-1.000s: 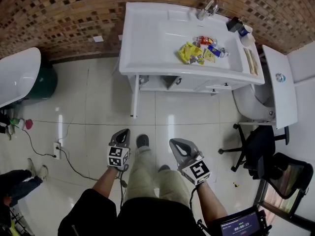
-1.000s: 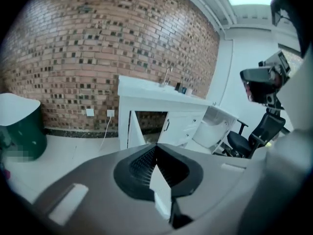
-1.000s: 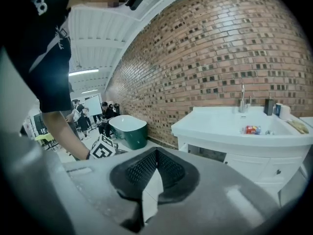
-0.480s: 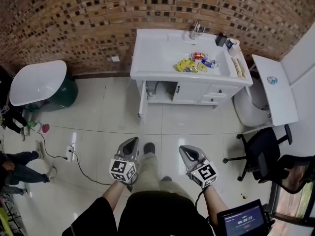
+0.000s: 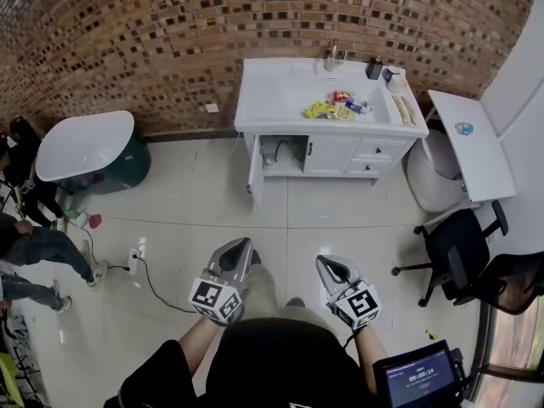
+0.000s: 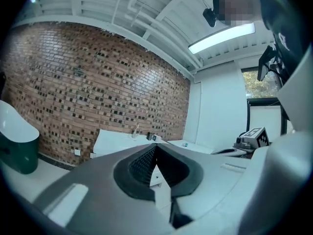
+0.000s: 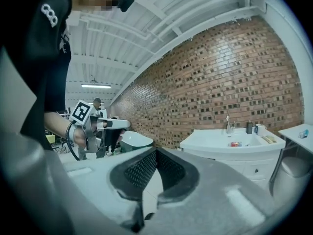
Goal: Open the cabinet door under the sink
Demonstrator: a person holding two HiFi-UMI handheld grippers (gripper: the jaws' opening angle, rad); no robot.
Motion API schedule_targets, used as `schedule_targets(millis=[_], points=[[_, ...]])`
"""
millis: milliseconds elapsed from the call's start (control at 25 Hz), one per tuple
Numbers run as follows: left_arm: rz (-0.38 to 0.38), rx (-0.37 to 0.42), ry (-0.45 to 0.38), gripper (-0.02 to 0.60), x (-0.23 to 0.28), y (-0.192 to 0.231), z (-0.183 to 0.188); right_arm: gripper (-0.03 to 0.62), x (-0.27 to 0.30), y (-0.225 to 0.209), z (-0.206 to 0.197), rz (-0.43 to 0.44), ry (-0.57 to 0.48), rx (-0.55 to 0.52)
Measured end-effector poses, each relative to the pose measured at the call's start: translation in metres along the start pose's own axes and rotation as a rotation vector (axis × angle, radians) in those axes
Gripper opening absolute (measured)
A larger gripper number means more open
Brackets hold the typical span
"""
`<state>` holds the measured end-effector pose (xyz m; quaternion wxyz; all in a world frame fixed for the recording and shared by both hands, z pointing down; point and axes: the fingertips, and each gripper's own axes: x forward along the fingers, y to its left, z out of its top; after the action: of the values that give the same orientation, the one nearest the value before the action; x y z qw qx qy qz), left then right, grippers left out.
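We find the cabinet door (image 5: 254,175) under the sink (image 5: 280,83) already swung out toward us at the vanity's left end, with its compartment exposed, well apart from us across the tiled floor. The left gripper (image 5: 244,246) and right gripper (image 5: 326,263) are both raised in front of us, jaws pressed together on nothing.

As we judge it, the door juts edge-on into the walkway and a shin or gripper could knock it. The cable (image 5: 151,286) from the power strip (image 5: 133,259) trails near our left foot (a trip risk on glossy tile).

The snack packets (image 5: 336,106) are too small to read, the tablet (image 5: 416,375) shows timer digits we cannot read with certainty, and the gripper cubes bear only square markers
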<state>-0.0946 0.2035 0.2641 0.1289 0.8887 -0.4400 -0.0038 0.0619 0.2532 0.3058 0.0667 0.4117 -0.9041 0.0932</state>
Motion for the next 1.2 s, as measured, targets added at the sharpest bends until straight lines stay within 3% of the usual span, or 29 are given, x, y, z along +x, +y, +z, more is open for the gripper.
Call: schedule_targets(millis=[280, 560, 1200], points=[[-0.053, 0.000, 0.002, 0.017, -0.023, -0.033, -0.001, -0.009, -0.022, 0.033, 0.005, -0.019, -0.015, 0.005], [-0.109, 0.009, 0.014, 0.017, -0.028, -0.060, 0.008, -0.008, -0.032, 0.033, 0.026, -0.054, -0.048, 0.051], [-0.090, -0.010, 0.011, 0.017, -0.051, -0.022, 0.021, -0.009, 0.019, 0.067, 0.041, -0.035, 0.000, 0.001]])
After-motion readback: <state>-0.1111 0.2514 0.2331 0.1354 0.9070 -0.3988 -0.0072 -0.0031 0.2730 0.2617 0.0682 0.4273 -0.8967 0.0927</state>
